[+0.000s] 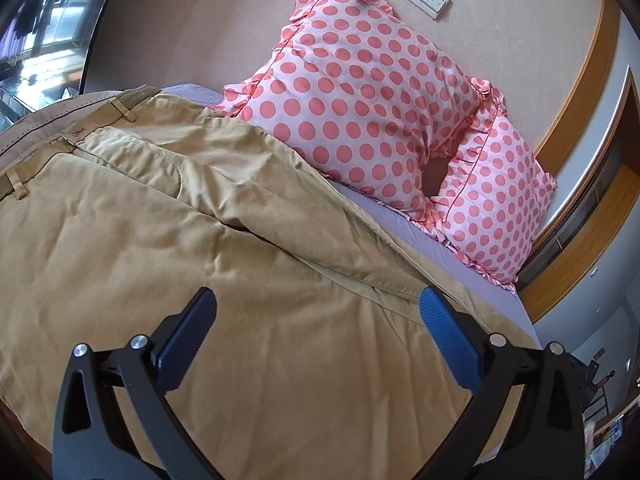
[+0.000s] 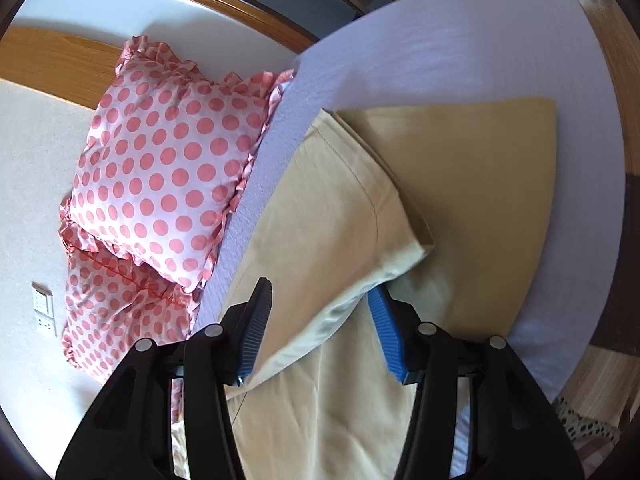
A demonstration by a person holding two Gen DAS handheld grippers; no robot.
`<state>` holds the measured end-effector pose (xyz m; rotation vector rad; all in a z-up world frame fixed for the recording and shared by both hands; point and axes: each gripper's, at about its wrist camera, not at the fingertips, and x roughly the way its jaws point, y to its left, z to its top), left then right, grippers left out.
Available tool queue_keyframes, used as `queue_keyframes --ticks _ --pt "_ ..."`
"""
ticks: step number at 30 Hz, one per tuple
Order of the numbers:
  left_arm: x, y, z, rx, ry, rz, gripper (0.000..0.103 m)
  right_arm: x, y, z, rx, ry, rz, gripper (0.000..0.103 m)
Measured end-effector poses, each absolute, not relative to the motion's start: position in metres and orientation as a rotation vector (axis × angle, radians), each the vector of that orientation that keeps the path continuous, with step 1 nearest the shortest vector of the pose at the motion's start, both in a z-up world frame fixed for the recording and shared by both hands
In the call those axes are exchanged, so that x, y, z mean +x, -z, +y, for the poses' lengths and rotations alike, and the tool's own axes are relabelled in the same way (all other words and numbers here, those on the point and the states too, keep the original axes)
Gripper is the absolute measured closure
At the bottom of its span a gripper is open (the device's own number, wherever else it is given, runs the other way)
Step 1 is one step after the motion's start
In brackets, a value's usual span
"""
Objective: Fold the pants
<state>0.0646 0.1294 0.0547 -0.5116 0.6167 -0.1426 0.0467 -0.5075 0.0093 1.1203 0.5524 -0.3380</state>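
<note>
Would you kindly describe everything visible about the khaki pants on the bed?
The khaki pants look like tan woven cotton, lightly creased. In the left wrist view the waistband with belt loops, the fly and a curved pocket seam show, and one leg lies folded over the other. In the right wrist view the leg ends lie flat on the lavender bedsheet, one hem overlapping the other. They lie beside the polka-dot pillows. Both grippers, left and right, are open over the fabric.
</note>
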Motion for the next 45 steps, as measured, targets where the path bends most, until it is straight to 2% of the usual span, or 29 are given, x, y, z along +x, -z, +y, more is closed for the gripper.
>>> queue_keyframes --ticks 1,2,8,17,18,20,21,22,23,24,28,33,38,45 --pt "0.068 -0.056 0.134 -0.523 0.141 0.619 0.002 0.05 -0.006 -0.511 1.121 0.3 0.536 0.091" --pt "0.072 -0.058 0.139 -0.534 0.14 0.621 0.002 0.049 -0.003 -0.514 1.145 0.272 0.516 0.101" --pt "0.121 -0.078 0.179 -0.62 0.142 0.627 0.002 0.026 -0.019 -0.522 1.144 0.173 0.367 0.101" --pt "0.256 -0.059 0.197 -0.734 0.05 0.855 0.004 0.012 -0.028 -0.532 1.165 0.123 0.317 0.101" --pt "0.268 -0.054 0.199 -0.749 0.031 0.875 0.007 0.011 -0.028 -0.533 1.163 0.12 0.317 0.101" --pt "0.289 -0.047 0.2 -0.744 -0.005 0.896 0.018 0.012 -0.028 -0.533 1.157 0.116 0.317 0.101" --pt "0.298 -0.045 0.2 -0.724 -0.024 0.899 0.034 0.012 -0.028 -0.533 1.154 0.114 0.319 0.101" --pt "0.306 -0.043 0.201 -0.702 -0.035 0.904 0.057 0.012 -0.027 -0.534 1.156 0.112 0.321 0.101" --pt "0.31 -0.04 0.203 -0.703 -0.041 0.915 0.074 0.011 -0.026 -0.534 1.158 0.109 0.322 0.101" --pt "0.31 -0.037 0.206 -0.72 -0.049 0.925 0.096 0.011 -0.025 -0.535 1.16 0.105 0.324 0.101" --pt "0.258 -0.057 0.203 -0.651 -0.024 0.833 0.097 0.004 -0.025 -0.539 1.155 0.122 0.319 0.101" --pt "0.123 -0.083 0.201 -0.552 0.018 0.703 0.097 -0.012 -0.019 -0.552 1.153 0.188 0.321 0.101" --pt "0.019 -0.05 0.199 -0.573 -0.008 0.719 0.096 -0.027 -0.001 -0.562 1.182 0.249 0.363 0.101" --pt "-0.026 -0.017 0.201 -0.662 -0.025 0.726 0.096 -0.038 0.008 -0.564 1.172 0.289 0.404 0.101"
